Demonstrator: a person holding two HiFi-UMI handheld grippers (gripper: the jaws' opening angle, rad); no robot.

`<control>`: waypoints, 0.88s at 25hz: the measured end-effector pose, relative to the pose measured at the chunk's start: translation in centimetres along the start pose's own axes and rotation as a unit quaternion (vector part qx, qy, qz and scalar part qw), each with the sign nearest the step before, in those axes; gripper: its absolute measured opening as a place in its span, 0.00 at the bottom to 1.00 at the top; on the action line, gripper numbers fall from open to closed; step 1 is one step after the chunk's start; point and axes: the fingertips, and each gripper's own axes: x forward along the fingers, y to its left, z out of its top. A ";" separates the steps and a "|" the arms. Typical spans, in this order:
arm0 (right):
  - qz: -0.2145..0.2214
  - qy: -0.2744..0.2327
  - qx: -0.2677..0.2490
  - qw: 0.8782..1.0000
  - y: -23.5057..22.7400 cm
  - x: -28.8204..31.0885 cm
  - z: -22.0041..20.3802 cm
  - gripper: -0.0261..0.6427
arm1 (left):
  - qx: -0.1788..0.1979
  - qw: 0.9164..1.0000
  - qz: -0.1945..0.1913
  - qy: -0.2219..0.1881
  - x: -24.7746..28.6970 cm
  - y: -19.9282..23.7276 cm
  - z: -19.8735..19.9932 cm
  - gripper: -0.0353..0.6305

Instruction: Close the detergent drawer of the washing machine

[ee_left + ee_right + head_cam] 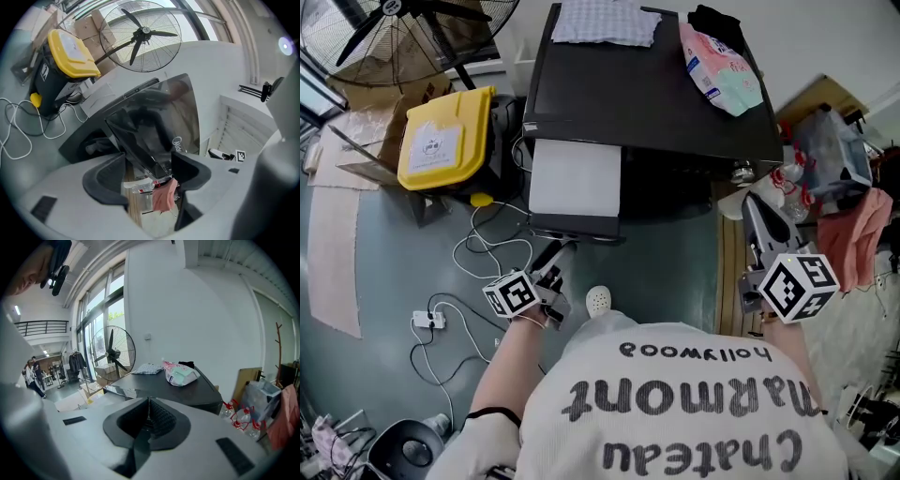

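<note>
1. Standing out from the front edge of the washing machine (pixel 656 84), at its left corner as the head view shows it, the detergent drawer (pixel 575 178) is pulled well open, its white top bare.
2. Its dark front panel (pixel 577 225) faces the person, and the left gripper (pixel 555 272) sits just in front of it, pointing at it.
3. That claw's jaws stand wide apart, with nothing pressed between them.
4. Held off by the machine's right side, the right gripper (pixel 147 420) has its jaws together and empty.
5. Judged by its look, the drawer is light, stiff plastic that slides straight in on rails, so it needs a push, not a pinch.
6. The glossy front may be slippery, so contact belongs flat on the middle of the panel; an off-centre shove could skew and jam it.
</note>
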 end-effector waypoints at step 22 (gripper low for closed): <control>0.000 -0.011 0.003 1.000 1.3 0.3 0.2 0.09 | -0.015 0.998 -0.055 -0.023 -0.1 -2.0 1.6 0.50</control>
